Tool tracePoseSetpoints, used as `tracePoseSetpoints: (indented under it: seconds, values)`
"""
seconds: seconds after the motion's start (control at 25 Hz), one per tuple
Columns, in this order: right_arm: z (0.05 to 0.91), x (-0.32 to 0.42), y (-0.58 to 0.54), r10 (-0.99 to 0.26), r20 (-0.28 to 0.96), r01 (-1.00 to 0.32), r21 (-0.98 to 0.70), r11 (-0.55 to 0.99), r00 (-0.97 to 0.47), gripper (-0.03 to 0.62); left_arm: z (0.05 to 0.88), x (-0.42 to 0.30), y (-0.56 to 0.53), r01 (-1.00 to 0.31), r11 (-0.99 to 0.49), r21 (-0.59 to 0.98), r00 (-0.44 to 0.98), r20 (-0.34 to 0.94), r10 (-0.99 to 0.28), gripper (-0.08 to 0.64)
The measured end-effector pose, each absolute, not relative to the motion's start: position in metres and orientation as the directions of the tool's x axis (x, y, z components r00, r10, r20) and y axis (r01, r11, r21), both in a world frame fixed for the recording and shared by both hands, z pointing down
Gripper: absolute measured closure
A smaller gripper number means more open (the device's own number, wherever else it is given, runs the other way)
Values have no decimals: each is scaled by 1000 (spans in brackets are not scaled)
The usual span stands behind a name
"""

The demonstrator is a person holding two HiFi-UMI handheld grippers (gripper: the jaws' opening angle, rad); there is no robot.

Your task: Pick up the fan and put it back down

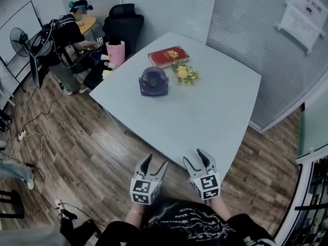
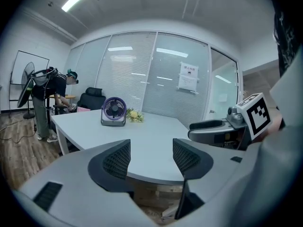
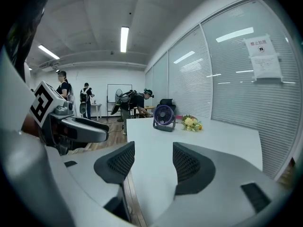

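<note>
I hold both grippers side by side over the brown wood-plank floor [image 1: 102, 152], short of the table's near corner. The left gripper [image 1: 156, 161] has its grey plastic jaws spread, with nothing between the dark gridded pads [image 2: 119, 159]. The right gripper [image 1: 193, 157] matches it, jaws apart and empty.

Ahead of both pairs of jaws lies the pale grey, smooth-topped table [image 1: 205, 117], bare across its near half. Well beyond the jaws, the small purple round desk fan [image 1: 153, 81] stands upright on the table. It sits left of the left jaws' line and about centred ahead of the right jaws. It has a circular slatted cage, a dark hub and a squat base.

Just right of the fan lies a small bunch of yellow and white flowers [image 1: 184, 74]. Behind those, a red rectangular hardcover book [image 1: 168, 56] lies flat.

Farthest off, at the corner left of the fan, is a pink cylindrical container [image 1: 115, 53]. I cannot tell what it holds.
</note>
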State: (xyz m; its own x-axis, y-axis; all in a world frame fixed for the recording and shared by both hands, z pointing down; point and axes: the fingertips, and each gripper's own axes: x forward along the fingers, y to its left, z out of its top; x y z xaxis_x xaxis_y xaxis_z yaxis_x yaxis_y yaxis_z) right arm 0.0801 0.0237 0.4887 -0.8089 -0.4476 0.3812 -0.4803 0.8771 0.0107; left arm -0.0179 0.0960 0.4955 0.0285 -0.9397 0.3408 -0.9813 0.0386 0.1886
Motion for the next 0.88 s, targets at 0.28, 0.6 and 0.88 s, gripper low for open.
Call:
tracePoseSetpoints:
  seconds: [0.28, 0.6, 0.88]
  values:
    - [493, 11, 2, -463, 399, -503, 7, 864, -791, 331, 494, -88, 69, -979, 18, 202, 56, 355, -933, 267]
    - [497, -44, -27, -511, 408, -559, 2, 829, -756, 331, 495, -150, 29, -982, -46, 181, 109, 355, -928, 267]
    - [501, -78, -36, -539, 417, -592, 2, 806, -732, 331, 497, -190, 18, -982, -86, 170, 143, 360, -922, 267]
